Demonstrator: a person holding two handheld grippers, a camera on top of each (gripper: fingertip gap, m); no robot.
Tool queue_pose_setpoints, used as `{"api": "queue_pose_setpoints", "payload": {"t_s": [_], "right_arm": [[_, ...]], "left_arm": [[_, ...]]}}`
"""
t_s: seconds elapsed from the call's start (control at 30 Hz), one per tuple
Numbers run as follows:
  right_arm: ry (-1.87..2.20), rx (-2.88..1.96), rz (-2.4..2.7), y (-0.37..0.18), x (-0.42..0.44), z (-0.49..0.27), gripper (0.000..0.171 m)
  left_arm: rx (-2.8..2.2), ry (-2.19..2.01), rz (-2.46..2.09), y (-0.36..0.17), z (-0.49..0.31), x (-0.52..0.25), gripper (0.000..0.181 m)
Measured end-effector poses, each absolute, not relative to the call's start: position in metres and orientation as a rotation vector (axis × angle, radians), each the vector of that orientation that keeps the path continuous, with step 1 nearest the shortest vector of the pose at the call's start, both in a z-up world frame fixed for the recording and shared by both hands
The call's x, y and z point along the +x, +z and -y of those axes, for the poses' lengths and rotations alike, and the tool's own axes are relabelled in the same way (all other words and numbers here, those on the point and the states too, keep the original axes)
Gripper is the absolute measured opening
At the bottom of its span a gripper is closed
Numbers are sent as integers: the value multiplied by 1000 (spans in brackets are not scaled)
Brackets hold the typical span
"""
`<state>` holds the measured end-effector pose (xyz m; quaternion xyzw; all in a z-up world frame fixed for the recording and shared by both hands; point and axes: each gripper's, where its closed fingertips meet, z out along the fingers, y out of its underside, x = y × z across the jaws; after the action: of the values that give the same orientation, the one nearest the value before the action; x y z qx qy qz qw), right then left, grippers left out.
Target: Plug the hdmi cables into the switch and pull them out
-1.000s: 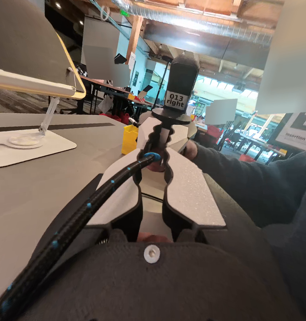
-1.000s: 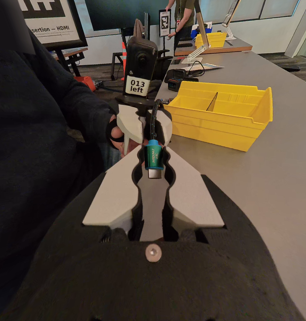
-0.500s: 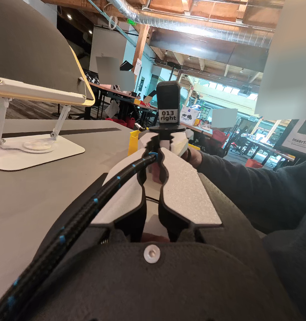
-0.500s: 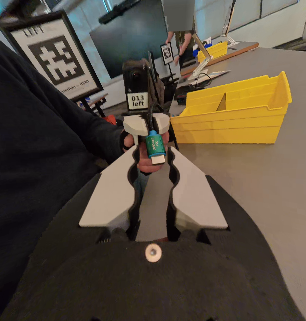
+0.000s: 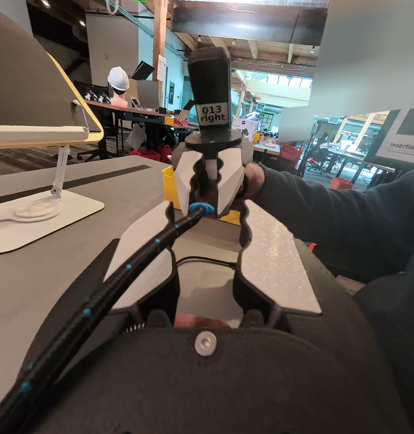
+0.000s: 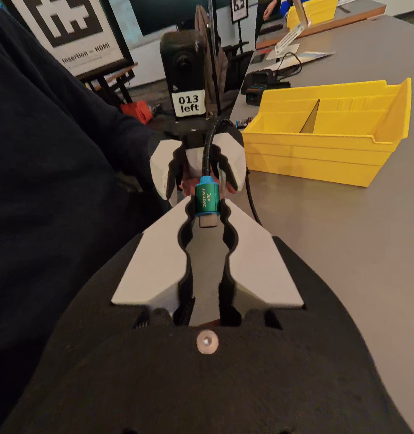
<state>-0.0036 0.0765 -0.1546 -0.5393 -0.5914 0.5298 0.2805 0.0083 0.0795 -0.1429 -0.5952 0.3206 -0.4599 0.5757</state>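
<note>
A green HDMI plug (image 6: 206,199) with a blue collar and a black braided cable (image 5: 130,265) sits between the fingertips of my right gripper (image 6: 207,204), which is shut on it, metal end pointing back at the camera. My left gripper (image 5: 206,206) faces it with jaws wide open, and the cable lies loosely over its left finger (image 5: 142,246). In the left wrist view the right gripper (image 5: 202,211) grips the plug's blue collar (image 5: 197,207). In the right wrist view the open left gripper (image 6: 196,169) is just behind the plug. No switch is in view.
A yellow divided bin (image 6: 318,145) stands on the grey table (image 6: 342,246) right of the grippers. A white stand with a tilted board (image 5: 36,211) is at the left. A thin black cable (image 5: 201,258) lies on the table. A dark sleeve (image 6: 48,164) fills the left side. My left and right fingertips are right by each other.
My left gripper has opened and let go of the cable. My right gripper, open half a second ago, has closed on the plug. Both grippers tilted slightly.
</note>
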Motion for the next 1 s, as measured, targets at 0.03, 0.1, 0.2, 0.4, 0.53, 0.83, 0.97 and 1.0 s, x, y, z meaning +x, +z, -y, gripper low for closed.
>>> {"api": "queue_pose_setpoints", "payload": {"t_s": [0.03,0.1,0.2,0.4,0.53,0.83,0.97,1.0], "right_arm": [[1386,-1454,1622,-157,-3,-76,19],[1342,-1465,1676,-159,-3,-75,19],[1298,-1472,1723,-158,-3,-76,19],[1256,-1480,1774,-156,1,-77,19],[1245,-1502,1843,-160,5,-73,18],[1200,-1530,1994,-167,10,-67,18],[1192,-1535,2011,-168,12,-66,18],[1198,-1533,2007,-167,12,-66,18]], "left_arm": [[-1390,-1081,-740,-142,-81,8,54],[-1388,-1072,-744,-141,-83,9,53],[-1370,-1092,-726,-136,-85,7,37],[-1349,-1081,-732,-135,-85,4,11],[-1358,-1046,-849,-142,-79,8,15],[-1337,-931,-1003,-147,-72,13,17],[-1343,-902,-1034,-150,-71,14,19],[-1349,-890,-1053,-153,-71,14,19]]}}
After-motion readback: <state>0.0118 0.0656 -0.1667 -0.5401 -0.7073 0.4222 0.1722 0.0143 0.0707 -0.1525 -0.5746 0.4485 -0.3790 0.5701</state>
